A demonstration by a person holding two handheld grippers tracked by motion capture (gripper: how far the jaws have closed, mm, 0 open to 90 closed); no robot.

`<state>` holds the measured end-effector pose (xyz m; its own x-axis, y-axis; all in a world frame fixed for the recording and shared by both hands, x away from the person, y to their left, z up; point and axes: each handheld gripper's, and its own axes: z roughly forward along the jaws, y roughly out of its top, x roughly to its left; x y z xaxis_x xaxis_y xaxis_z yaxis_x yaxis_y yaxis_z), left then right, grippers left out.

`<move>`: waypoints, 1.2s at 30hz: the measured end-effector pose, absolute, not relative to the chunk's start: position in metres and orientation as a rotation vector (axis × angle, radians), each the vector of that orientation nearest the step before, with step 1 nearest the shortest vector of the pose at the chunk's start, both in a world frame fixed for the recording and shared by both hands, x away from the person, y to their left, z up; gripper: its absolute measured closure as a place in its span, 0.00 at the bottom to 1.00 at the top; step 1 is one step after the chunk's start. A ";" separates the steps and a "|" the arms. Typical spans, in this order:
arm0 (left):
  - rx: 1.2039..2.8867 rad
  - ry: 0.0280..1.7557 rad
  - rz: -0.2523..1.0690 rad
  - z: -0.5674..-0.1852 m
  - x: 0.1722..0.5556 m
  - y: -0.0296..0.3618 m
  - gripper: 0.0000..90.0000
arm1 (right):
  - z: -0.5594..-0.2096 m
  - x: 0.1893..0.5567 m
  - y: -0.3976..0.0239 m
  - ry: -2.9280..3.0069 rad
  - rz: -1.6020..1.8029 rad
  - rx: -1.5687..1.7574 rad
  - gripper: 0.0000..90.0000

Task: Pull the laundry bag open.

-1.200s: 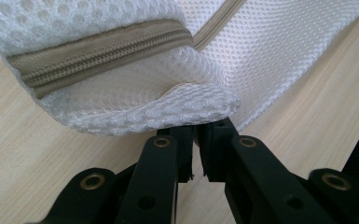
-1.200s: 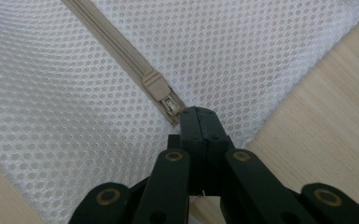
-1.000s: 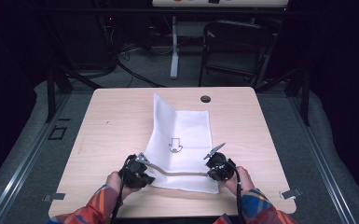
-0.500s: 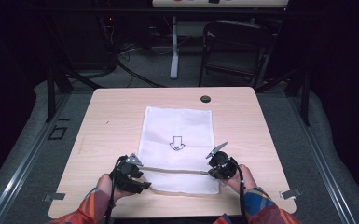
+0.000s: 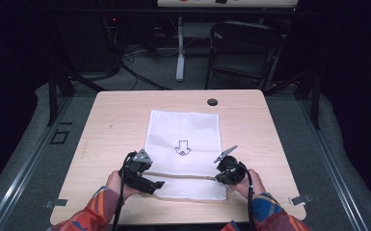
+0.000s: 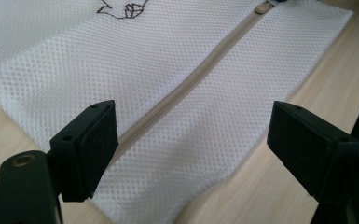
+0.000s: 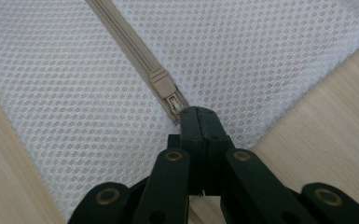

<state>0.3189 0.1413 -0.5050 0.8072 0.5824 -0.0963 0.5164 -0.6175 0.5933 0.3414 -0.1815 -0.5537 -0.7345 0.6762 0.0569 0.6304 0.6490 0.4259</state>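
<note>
A white mesh bag (image 5: 183,151) lay flat at the centre of the wooden table (image 5: 106,130), its near edge toward the bottom of the high view. A black arrow-like print (image 5: 182,147) sat mid-bag, and a beige zipper (image 5: 183,176) ran across the bag near its lower edge.

At the lower left of the high view, the left gripper (image 5: 149,184) rested by the bag's left end, held in a hand (image 5: 116,183) with a striped sleeve. In the left gripper view its fingers (image 6: 91,140) were spread wide, apart from the mesh, with the zipper passing between them toward the upper right of the frame.

At the lower right of the high view, the right gripper (image 5: 218,179) sat at the zipper's right end. In the right gripper view its fingers (image 7: 198,123) were pressed together on the zipper pull (image 7: 176,105), just behind the beige slider (image 7: 162,84).

Near the table's far edge a small dark round grommet (image 5: 212,102) showed, well apart from the bag. Beyond the table, at the upper right, stood a dark folding chair (image 5: 243,53), with cables (image 5: 135,72) on the floor at upper left.
</note>
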 end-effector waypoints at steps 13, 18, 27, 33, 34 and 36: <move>2.396 0.749 0.179 -0.510 0.340 0.106 0.17 | -0.554 0.341 -0.182 2.758 0.653 1.093 1.00; 2.402 0.725 0.180 -0.513 0.348 0.090 0.17 | -0.555 0.341 -0.184 2.749 0.678 1.098 1.00; 2.434 0.651 0.156 -0.520 0.355 0.059 0.18 | -0.557 0.341 -0.187 2.733 0.741 1.153 1.00; 2.447 0.594 0.115 -0.526 0.356 0.038 0.22 | -0.557 0.341 -0.187 2.726 0.735 1.147 1.00; 2.455 0.579 0.113 -0.526 0.356 0.036 0.23 | -0.556 0.341 -0.186 2.731 0.725 1.138 1.00; 2.451 0.568 0.098 -0.528 0.355 0.030 0.24 | -0.556 0.341 -0.185 2.732 0.718 1.141 1.00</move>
